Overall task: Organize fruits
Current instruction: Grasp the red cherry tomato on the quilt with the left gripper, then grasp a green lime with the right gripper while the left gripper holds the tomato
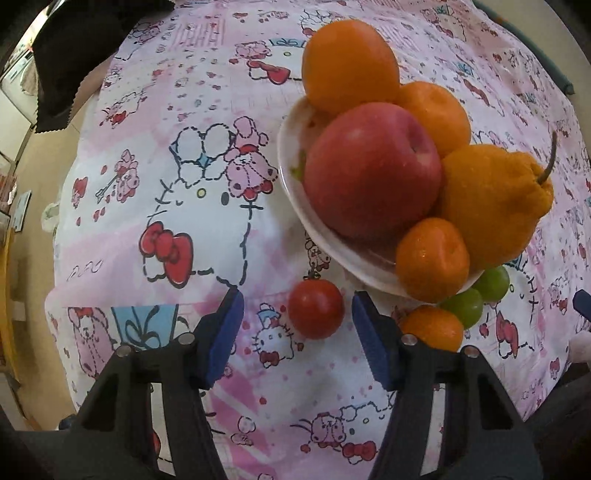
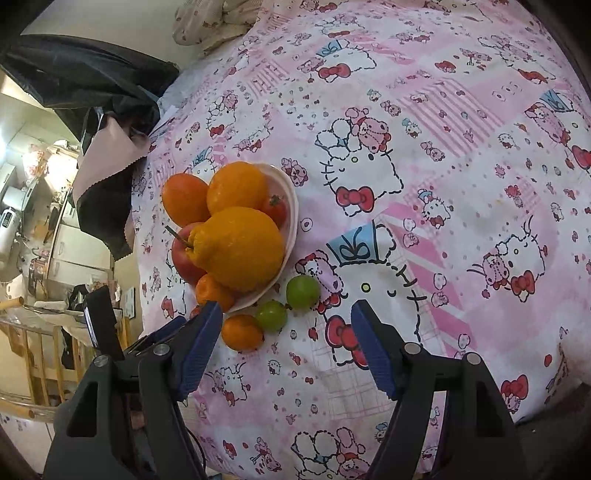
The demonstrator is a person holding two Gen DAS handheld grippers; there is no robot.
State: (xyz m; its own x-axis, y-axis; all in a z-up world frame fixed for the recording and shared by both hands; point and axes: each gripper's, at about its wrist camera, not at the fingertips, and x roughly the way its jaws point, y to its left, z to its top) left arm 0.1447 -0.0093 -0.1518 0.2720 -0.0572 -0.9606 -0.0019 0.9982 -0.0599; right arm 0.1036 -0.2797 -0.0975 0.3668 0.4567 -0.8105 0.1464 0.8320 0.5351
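Observation:
A white plate (image 1: pixel 291 192) on the pink cartoon tablecloth holds a red apple (image 1: pixel 373 173), a big orange (image 1: pixel 349 61), a bumpy stemmed citrus (image 1: pixel 495 199) and mandarins. On the cloth below its rim lie a cherry tomato (image 1: pixel 316 308), a small orange (image 1: pixel 434 326) and two green fruits (image 1: pixel 463 306). My left gripper (image 1: pixel 297 295) points down with the tomato between its blue pads, which do not touch it. My right gripper (image 2: pixel 287 304) is open and holds nothing; the small orange (image 2: pixel 242 332) and green fruits (image 2: pixel 271 315) lie just ahead of its left finger. The plate (image 2: pixel 293 218) also holds another tomato (image 2: pixel 275 208).
A black and pink cloth (image 2: pixel 107 177) hangs over the table's far-left edge, and bunched fabric (image 2: pixel 214 22) lies at the far side. The cloth to the right of the plate (image 2: pixel 461 184) is bare. Beyond the left edge are shelves and a wooden frame (image 2: pixel 40 354).

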